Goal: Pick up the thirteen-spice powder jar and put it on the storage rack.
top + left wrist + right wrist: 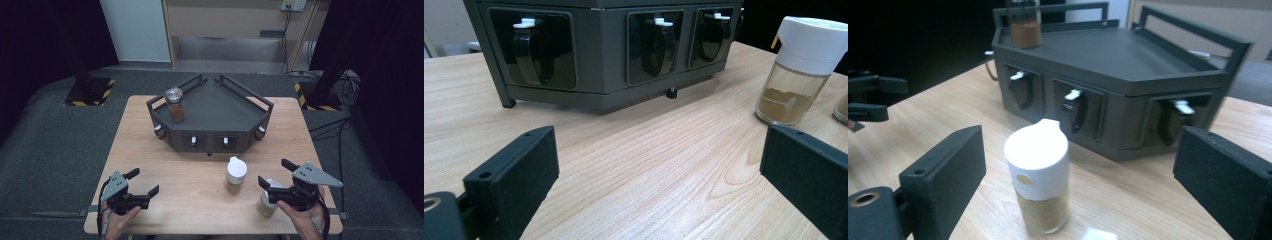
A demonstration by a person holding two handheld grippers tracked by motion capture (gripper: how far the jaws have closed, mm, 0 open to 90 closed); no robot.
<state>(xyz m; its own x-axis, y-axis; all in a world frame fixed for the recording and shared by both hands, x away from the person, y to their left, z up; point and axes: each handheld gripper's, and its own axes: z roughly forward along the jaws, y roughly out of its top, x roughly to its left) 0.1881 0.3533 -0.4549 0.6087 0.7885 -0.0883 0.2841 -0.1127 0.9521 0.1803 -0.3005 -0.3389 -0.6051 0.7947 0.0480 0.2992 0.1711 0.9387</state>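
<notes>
Two white-capped spice jars standing on the wooden tabletop (150,150) in front of a dark rack (220,107): one (235,175) near the middle, upright, the other (266,200) just beside the right tool (277,175), between its jaws in the right gripper view (1040,182), untouched. Right tool wide open, holding nothing. Left tool (142,182) also wide open and empty, low over bare wood, well apart from the jars. On the rack's top, at its left corner, a metal-lidded jar (175,104) of reddish-brown powder.
</notes>
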